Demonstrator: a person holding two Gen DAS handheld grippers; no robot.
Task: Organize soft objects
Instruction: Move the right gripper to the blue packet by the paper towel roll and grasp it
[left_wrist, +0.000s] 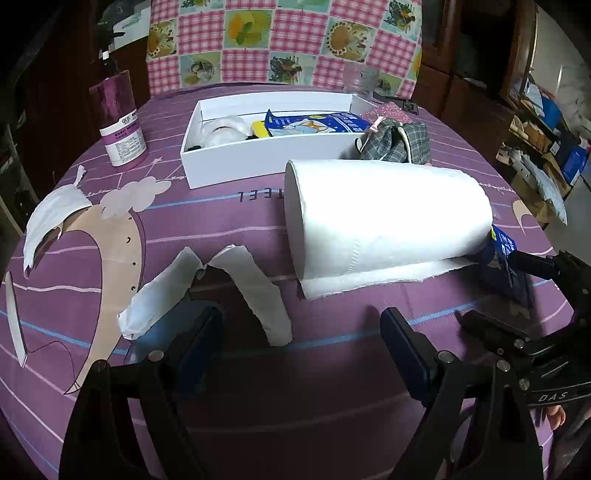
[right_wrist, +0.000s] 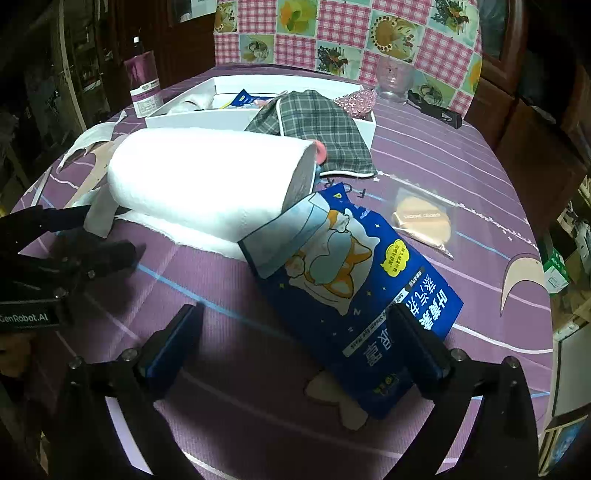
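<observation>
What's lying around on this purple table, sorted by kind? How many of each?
Paper roll: 1
Torn paper strips: 2
Blue eye-mask packets: 2
Grey plaid cloth: 1
Powder puff in clear bag: 1
White box: 1
Purple bottle: 1
Total: 9

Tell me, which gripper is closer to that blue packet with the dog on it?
Right. The right gripper straddles the blue packet's near end, jaws open. The left gripper hovers beyond the paper roll.
</observation>
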